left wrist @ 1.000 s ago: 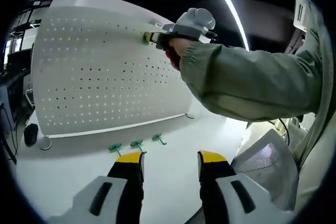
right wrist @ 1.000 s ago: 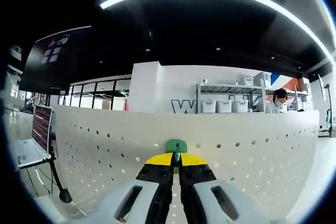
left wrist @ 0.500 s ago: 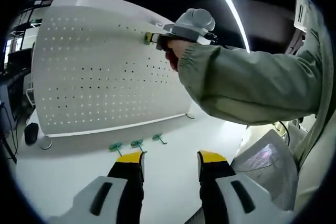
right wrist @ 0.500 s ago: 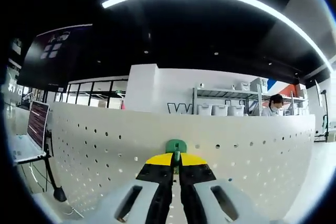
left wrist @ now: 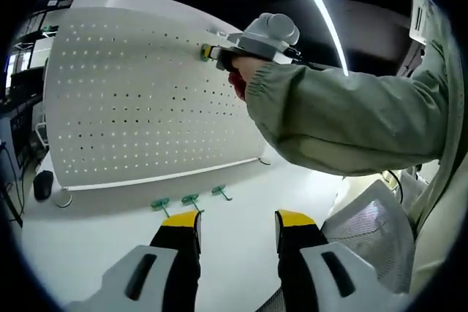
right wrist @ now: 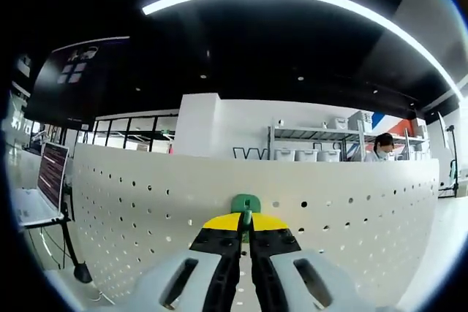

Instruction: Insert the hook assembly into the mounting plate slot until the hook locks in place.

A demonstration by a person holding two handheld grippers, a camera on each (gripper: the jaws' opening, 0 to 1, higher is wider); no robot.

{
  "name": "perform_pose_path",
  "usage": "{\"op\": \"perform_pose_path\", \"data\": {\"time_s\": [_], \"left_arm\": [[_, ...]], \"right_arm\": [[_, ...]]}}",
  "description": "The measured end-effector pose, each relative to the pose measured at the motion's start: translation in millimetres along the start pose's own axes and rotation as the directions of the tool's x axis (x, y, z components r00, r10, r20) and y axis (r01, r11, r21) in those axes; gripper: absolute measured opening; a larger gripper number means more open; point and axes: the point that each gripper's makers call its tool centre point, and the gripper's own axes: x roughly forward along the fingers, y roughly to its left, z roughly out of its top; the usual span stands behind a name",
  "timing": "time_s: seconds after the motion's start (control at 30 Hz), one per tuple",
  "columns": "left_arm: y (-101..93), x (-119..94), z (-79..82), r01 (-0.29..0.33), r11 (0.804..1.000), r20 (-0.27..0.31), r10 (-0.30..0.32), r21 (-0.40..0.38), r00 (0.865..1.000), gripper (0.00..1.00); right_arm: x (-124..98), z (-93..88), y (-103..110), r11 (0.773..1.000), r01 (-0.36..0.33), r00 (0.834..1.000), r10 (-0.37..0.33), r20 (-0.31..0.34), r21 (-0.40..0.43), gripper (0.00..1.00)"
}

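Observation:
A white pegboard (left wrist: pixel 131 100) stands upright on the white table. Near its top edge my right gripper (left wrist: pixel 208 52) presses a green hook against the holes, with a person's hand and green sleeve (left wrist: pixel 344 118) behind it. In the right gripper view the jaws are shut on that green hook (right wrist: pixel 246 204), whose green base lies flat against the pegboard (right wrist: pixel 351 217). My left gripper (left wrist: pixel 238 222) hovers open over the table with nothing between its jaws. Three more green hooks (left wrist: pixel 190 200) lie on the table at the board's foot.
A white mesh chair back (left wrist: pixel 373 235) stands at the right, close to my left gripper. A black foot (left wrist: pixel 42 186) of some stand sits at the board's left end. Beyond the board are a laptop (right wrist: pixel 40 195), shelves with bins (right wrist: pixel 314 147) and a person (right wrist: pixel 384 144).
The right gripper view has shifted slightly against the background, a small camera move. The green hook stays pressed on the board, and the left gripper has not moved.

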Motion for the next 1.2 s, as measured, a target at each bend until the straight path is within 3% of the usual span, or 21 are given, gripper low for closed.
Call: {"op": "perform_pose_path", "data": {"time_s": [1.2], "left_arm": [[-0.5,4,-3.0,0.006,1.0,-0.014,-0.006,-0.003,1.0,0.42]], "right_arm": [[-2,-7.4,1,1.0,-0.014,1.0,0.014,0.009,0.014,0.04]]}}
